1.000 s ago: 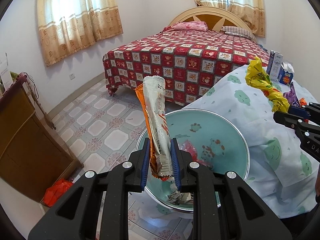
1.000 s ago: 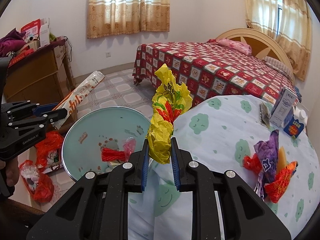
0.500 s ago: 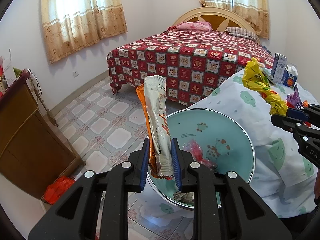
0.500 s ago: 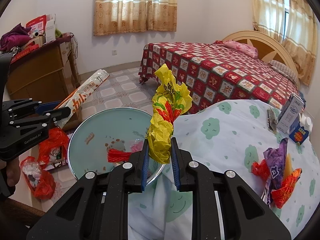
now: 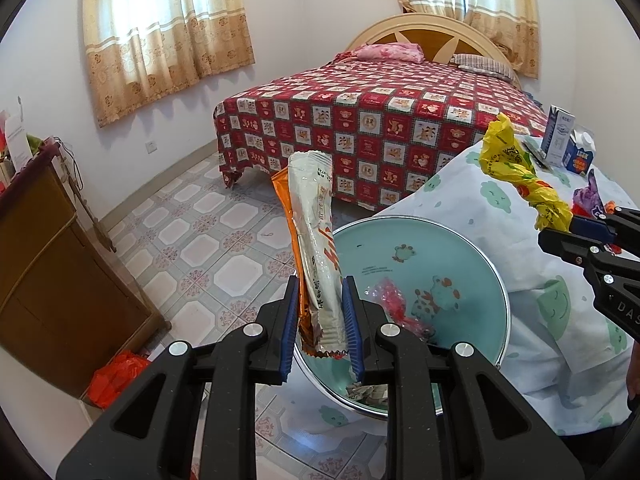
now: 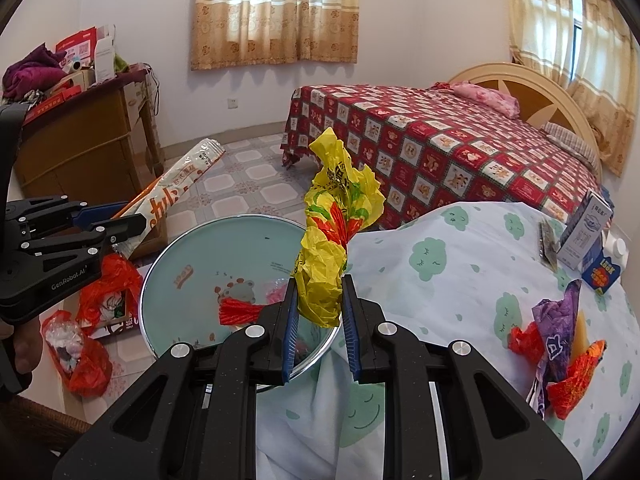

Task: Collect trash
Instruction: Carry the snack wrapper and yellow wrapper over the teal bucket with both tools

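My left gripper (image 5: 322,312) is shut on a long white and orange snack wrapper (image 5: 314,236), held upright over the near rim of a light blue basin (image 5: 440,248). In the right wrist view that wrapper (image 6: 176,196) sticks out of the left gripper (image 6: 120,224) at the left. My right gripper (image 6: 320,316) is shut on a crumpled yellow plastic bag (image 6: 332,232), beside the basin (image 6: 188,248) at the table's edge. The basin holds a red wrapper (image 6: 238,312) and other scraps. More wrappers (image 6: 560,336), purple and orange, lie on the cloud-print tablecloth (image 6: 460,264).
Two cartons (image 6: 588,236) stand at the table's far right. A bed with a red checked cover (image 5: 380,120) fills the back. A wooden cabinet (image 5: 44,272) stands at the left, with red plastic bags (image 6: 88,344) on the tiled floor beside it.
Both views have shifted slightly, the basin sitting a little further right in the left wrist view. Both grips are unchanged.
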